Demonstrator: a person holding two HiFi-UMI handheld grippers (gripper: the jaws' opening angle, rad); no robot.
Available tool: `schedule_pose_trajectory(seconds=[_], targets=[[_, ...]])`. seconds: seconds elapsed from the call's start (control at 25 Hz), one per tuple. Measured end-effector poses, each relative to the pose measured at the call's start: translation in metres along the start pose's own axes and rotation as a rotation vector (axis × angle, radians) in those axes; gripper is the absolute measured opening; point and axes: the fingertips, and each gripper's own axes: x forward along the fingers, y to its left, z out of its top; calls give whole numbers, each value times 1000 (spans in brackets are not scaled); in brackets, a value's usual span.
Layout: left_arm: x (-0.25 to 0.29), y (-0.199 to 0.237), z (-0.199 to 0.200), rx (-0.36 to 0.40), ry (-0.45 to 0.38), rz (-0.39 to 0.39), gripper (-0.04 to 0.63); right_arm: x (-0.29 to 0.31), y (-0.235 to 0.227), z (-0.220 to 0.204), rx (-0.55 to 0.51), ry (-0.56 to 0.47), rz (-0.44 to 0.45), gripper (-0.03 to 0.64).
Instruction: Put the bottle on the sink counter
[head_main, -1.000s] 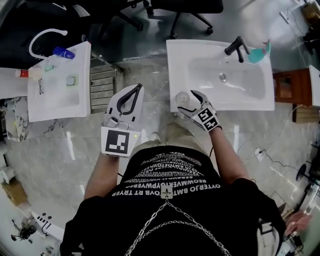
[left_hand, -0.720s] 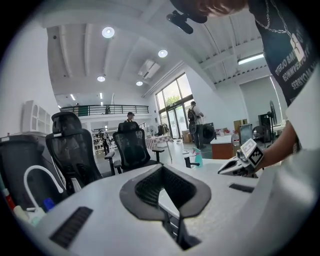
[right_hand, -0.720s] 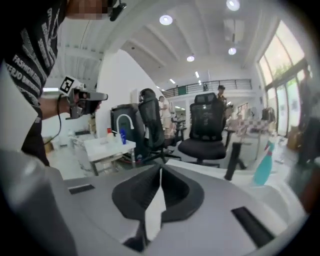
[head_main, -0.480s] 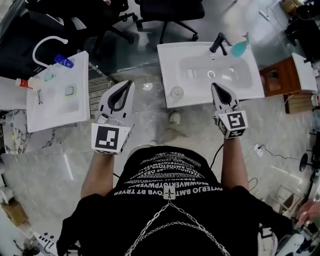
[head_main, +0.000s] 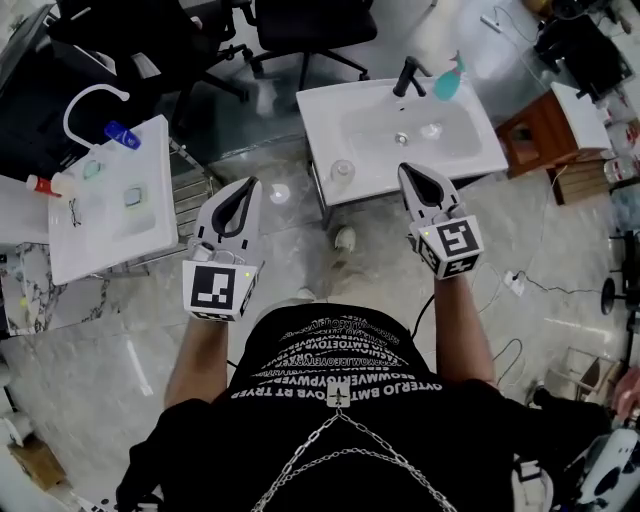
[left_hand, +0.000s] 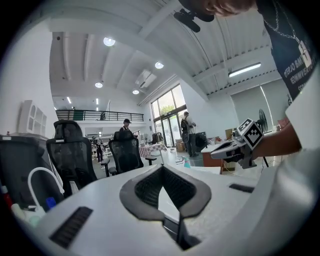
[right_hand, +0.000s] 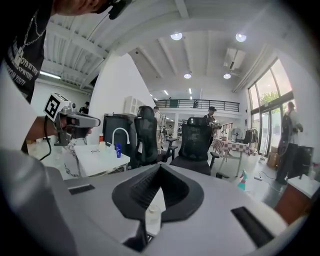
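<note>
Both grippers are held out level in front of the person, side by side and well apart. The left gripper has its jaws closed tip to tip, with nothing between them. The right gripper is likewise closed and empty. In the right gripper view, the small clear bottle shows through the loop behind its tips, apparently lying beyond the jaws and untouched by the pads. The bottle stands upright on the front left corner of the white sink counter, between the two grippers and just left of the right gripper's tips. Past the right gripper, at the counter's back edge, a black faucet stands beside a teal spray bottle. Black office chairs stand farther off.
</note>
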Motion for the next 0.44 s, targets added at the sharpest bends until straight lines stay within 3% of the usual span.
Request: schedule_pose_trajectory(seconds=[0.44], targets=[[20, -24, 12, -8, 2, -31, 6, -7, -5, -5, -12, 41, 25, -3]])
